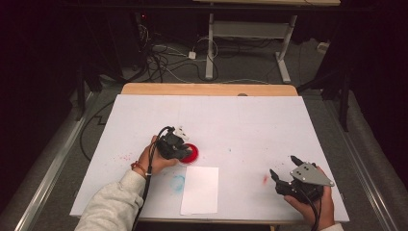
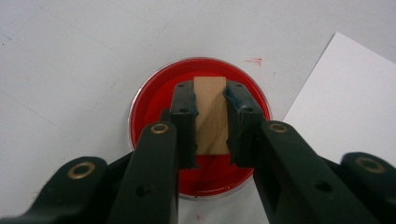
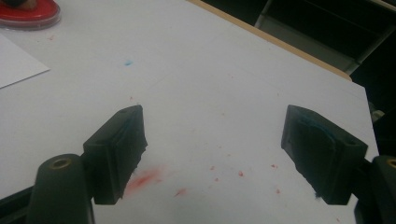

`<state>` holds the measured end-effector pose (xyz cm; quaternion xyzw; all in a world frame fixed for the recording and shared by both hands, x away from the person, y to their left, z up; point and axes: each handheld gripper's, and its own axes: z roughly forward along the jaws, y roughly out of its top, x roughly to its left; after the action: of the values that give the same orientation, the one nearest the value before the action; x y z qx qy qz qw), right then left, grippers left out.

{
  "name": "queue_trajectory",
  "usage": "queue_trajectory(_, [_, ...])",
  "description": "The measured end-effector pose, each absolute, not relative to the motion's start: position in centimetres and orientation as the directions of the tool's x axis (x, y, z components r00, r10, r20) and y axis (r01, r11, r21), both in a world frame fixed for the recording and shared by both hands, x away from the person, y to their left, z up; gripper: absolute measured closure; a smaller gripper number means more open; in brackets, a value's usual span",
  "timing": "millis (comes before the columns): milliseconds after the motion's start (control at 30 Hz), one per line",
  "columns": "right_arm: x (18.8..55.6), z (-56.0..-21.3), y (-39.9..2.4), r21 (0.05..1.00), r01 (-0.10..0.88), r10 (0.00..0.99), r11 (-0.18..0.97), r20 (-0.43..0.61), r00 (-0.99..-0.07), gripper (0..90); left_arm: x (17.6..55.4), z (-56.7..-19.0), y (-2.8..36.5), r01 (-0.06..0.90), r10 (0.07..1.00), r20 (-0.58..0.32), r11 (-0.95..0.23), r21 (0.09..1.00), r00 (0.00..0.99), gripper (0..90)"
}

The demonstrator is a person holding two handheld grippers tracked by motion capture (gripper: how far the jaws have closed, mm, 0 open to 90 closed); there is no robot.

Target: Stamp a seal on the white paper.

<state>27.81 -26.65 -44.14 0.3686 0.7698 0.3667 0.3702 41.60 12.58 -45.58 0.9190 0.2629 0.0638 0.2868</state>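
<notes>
Centre-left of the high view: left gripper (image 1: 184,153) sits over a round shallow clear dish of red ink (image 1: 191,154), person's left hand (image 1: 153,161) wrapped round the gripper body, pale sleeve coming in from the bottom edge. Left gripper view looks down along the jaws: both pads clamped on a small rectangular pale wooden block (image 2: 211,114), one pad on each long side, block upright between them and set in the middle of the dish (image 2: 154,98). Whether the block's lower end touches the red surface I can't tell.

White sheet of paper (image 1: 200,189) lies just below the dish in the high view, near it but not touching; its corner shows at the right edge of the left gripper view. Faint blue ring smear (image 1: 177,183) on the white table cover (image 1: 250,120) just left of the sheet.

Lower right of the high view: right gripper (image 1: 285,173), held in the right hand (image 1: 313,206), well apart from the dish. Jaws spread wide, nothing between them; right gripper view shows bare cover with red smears (image 3: 144,179) between the pads.
</notes>
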Motion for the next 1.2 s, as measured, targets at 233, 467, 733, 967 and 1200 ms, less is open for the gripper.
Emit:
queue_trajectory(233, [27.7, -44.2, -26.8, 0.838, 0.299, 0.841, 0.457, -0.297, -0.452, 22.2, 41.6, -45.6, 12.5, 0.444, 0.519, -0.026, -0.701, 0.558, 0.854, 73.7])
queue_trajectory(467, [27.6, -44.3, -26.7, 0.832, 0.294, 0.832, 0.470, -0.306, -0.463, 22.1, 41.5, -45.4, 12.5, 0.442, 0.522, -0.021, -0.700, 0.561, 0.853, 73.7])
queue_trajectory(733, [27.4, -44.1, -26.8, 0.835, 0.289, 0.833, 0.468, -0.308, -0.460, 22.2, 40.6, -44.1, 12.6, 0.414, 0.526, 0.018, -0.689, 0.595, 0.850, 73.7])
queue_trajectory(967, [27.3, -44.1, -26.8, 0.835, 0.285, 0.830, 0.471, -0.310, -0.463, 22.2, 39.5, -41.5, 13.7, 0.378, 0.533, 0.045, -0.655, 0.654, 0.845, 73.6])
queue_trajectory(1200, [27.2, -44.0, -26.8, 0.836, 0.285, 0.831, 0.468, -0.308, -0.463, 22.3, 38.5, -39.7, 14.7, 0.348, 0.533, 0.062, -0.632, 0.693, 0.844, 73.6])
